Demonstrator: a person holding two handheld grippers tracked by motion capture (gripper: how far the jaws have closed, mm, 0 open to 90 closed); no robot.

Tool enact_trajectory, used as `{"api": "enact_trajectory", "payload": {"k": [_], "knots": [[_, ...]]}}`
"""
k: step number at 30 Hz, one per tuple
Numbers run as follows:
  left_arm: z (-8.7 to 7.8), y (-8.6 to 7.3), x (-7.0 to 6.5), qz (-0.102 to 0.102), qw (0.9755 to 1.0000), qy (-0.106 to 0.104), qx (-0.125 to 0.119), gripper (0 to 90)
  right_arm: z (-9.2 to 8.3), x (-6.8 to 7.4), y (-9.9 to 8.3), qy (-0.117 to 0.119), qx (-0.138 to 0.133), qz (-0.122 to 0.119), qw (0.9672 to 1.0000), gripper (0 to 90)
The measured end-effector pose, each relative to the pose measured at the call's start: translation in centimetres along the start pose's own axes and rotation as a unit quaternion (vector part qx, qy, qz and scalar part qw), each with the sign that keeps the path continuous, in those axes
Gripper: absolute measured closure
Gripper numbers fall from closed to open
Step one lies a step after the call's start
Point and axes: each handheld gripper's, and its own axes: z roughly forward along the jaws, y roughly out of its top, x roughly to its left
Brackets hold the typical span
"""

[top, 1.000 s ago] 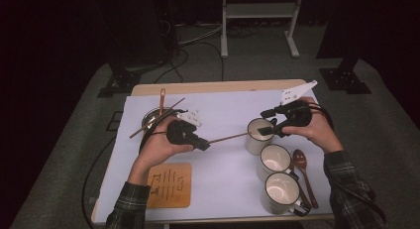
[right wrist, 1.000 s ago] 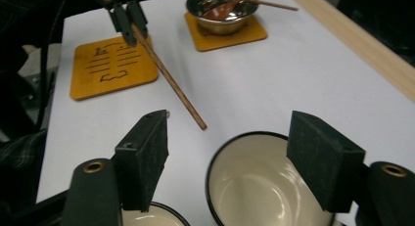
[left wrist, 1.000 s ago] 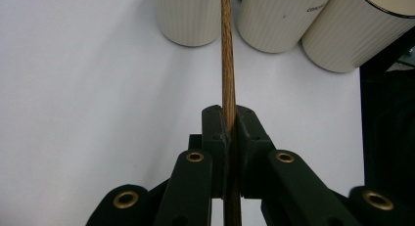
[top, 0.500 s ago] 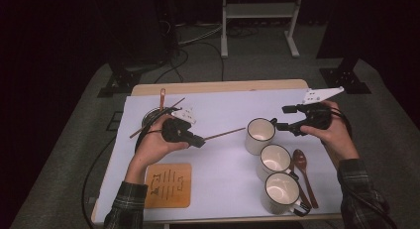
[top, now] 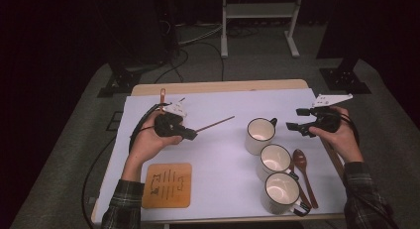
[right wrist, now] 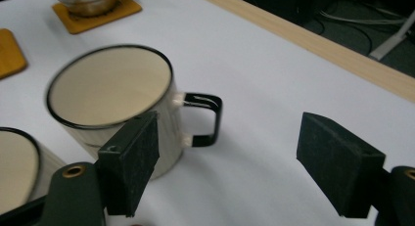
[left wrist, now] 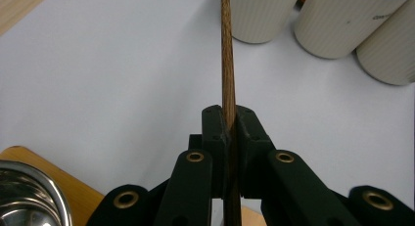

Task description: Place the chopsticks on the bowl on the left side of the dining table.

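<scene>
My left gripper [top: 190, 135] is at the left of the white sheet, shut on a thin wooden stick [top: 215, 123] that points right towards the mugs. In the left gripper view the jaws [left wrist: 228, 119] pinch the stick [left wrist: 226, 50] upright between them. My right gripper [top: 296, 119] hovers open to the right of the far cream mug [top: 261, 135]. Its jaws have just been opening, and nothing is between the pads. In the right gripper view the mug [right wrist: 110, 86] and its black handle [right wrist: 205, 118] lie ahead of the spread gripper [right wrist: 230, 157].
Two more cream mugs [top: 274, 159] [top: 281, 192] stand in a row towards the front edge, with a wooden spoon [top: 302, 174] beside them. An orange coaster [top: 167, 185] lies front left. A metal bowl [right wrist: 90, 1] on another coaster sits behind my left hand.
My right gripper has drawn back to the right from the far mug's rim and spread its jaws. My left hand has shifted left, taking the stick's tip away from the mug.
</scene>
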Motion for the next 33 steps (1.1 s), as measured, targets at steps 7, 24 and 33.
{"api": "enact_trajectory", "payload": {"k": [7,24,33], "knots": [[-0.1,-0.4,1.1,-0.013,0.9997,0.017,-0.013,84.3,1.6,-1.0,-1.7,-0.022,0.016,0.018,0.9995,22.3],[-0.2,-1.6,3.8,-0.037,0.9971,0.066,-0.010,84.3,4.6,-2.4,-5.1,-0.065,0.061,0.060,0.9943,21.3],[-0.3,-2.9,5.8,-0.057,0.9940,0.094,-0.003,84.3,5.8,-2.2,-6.0,-0.086,0.075,0.064,0.9914,20.6]]}}
